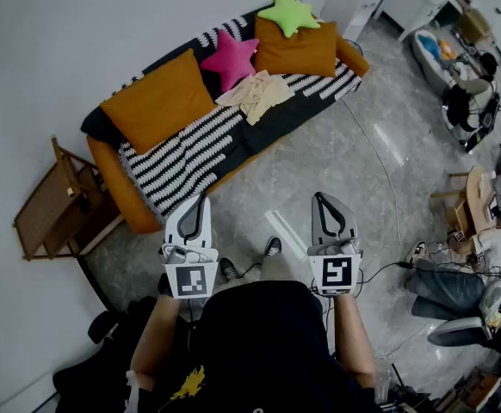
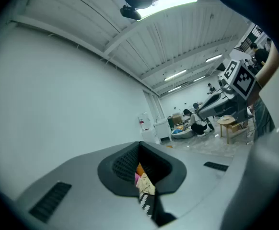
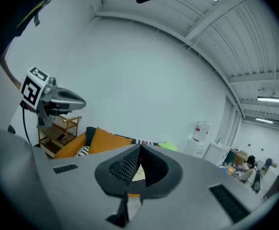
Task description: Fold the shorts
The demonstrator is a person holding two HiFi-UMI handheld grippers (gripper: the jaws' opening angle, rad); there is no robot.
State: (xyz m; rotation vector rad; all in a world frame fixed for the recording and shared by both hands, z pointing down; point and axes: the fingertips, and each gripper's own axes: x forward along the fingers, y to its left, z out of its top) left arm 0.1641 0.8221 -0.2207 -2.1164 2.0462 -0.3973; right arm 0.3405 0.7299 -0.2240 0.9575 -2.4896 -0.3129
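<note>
On the sofa (image 1: 120,186) I see orange cushions (image 1: 162,100), two star pillows (image 1: 230,59) and the beige shorts (image 1: 255,95) — crumpled on its striped cover (image 1: 190,157), towards the far right end. My left gripper (image 1: 202,197) and right gripper (image 1: 320,197) hang over the floor (image 1: 337,157) near me, both clenched on nothing — the shorts lie well beyond them.

I see sofa (image 1: 182,166): blk/wht stripe cover, orange base. On sofa: orange cushion at left end (image 1: 160,100), orange cushion at right end (image 1: 295,48), pink star cushion (image 1: 230,58), lime-green star cushion (image 1: 288,13), cream shorts (image 1: 256,95). Rack (image 1: 52,209) left of sofa: brown wood. Floor (image 1: 337,153) in front of sofa: grey, glossy. Left gripper (image 1: 202,199), right gripper (image 1: 320,198): pale grey, blk/wht marker cubes.
</note>
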